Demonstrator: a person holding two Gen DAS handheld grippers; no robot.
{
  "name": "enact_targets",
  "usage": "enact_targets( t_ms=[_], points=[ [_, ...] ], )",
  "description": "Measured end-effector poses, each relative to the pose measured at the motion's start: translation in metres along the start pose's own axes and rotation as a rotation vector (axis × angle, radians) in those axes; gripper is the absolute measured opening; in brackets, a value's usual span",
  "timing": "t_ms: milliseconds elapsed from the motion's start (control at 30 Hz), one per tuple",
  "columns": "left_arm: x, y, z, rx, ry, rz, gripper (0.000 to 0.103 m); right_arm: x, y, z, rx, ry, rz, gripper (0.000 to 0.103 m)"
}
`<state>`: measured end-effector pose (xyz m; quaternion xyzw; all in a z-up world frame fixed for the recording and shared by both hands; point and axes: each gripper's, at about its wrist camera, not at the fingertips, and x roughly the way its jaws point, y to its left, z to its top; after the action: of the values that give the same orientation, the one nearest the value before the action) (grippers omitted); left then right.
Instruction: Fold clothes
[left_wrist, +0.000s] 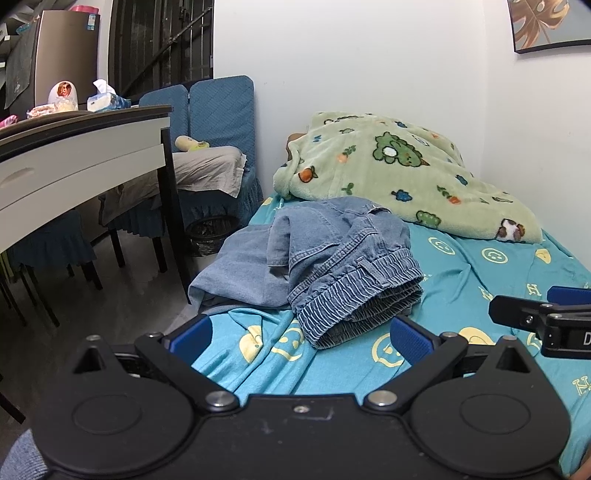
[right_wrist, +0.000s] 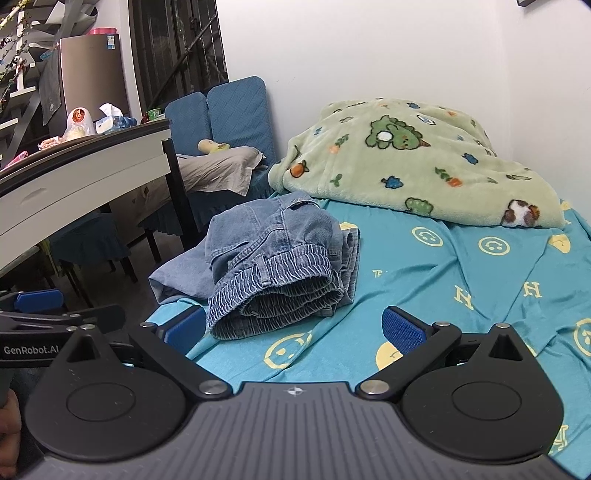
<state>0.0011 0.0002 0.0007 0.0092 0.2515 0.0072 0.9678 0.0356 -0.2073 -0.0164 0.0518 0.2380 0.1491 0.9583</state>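
Observation:
A crumpled pair of blue denim trousers (left_wrist: 332, 254) (right_wrist: 273, 258) lies on the turquoise smiley-print sheet (left_wrist: 480, 266) (right_wrist: 443, 280) near the bed's left edge, its elastic waistband bunched toward me. My left gripper (left_wrist: 301, 339) hovers just short of the waistband, jaws wide open, nothing between its blue pads. My right gripper (right_wrist: 293, 332) is also wide open and empty, close to the waistband's near edge. The right gripper's finger (left_wrist: 532, 314) shows at the right of the left wrist view; the left gripper's finger (right_wrist: 55, 317) shows at the left of the right wrist view.
A green cartoon-print fleece blanket (left_wrist: 406, 173) (right_wrist: 417, 166) is heaped at the head of the bed by the white wall. Left of the bed stand a white table (left_wrist: 74, 162) with black legs, blue-covered chairs (left_wrist: 221, 110) and a dark waste bin (left_wrist: 210, 232).

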Motion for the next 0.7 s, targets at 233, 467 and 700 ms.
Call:
enact_targets(
  t_ms=[233,467,700],
  points=[
    [-0.0008,0.0011,-0.0007,-0.001,-0.001,0.001,0.103,0.0008,0.0002,-0.0007,-0.002,0.005,0.005,0.103],
    [-0.0006,0.0018,-0.0013,-0.003,0.001,0.001,0.103,0.0014,0.0006,-0.0013,-0.002,0.007,0.004,0.103],
    [-0.0010,0.0014,-0.0016,-0.005,-0.004,0.001,0.103,0.0026,-0.0002,-0.0018,0.003,0.011,0.016,0.103]
  ],
)
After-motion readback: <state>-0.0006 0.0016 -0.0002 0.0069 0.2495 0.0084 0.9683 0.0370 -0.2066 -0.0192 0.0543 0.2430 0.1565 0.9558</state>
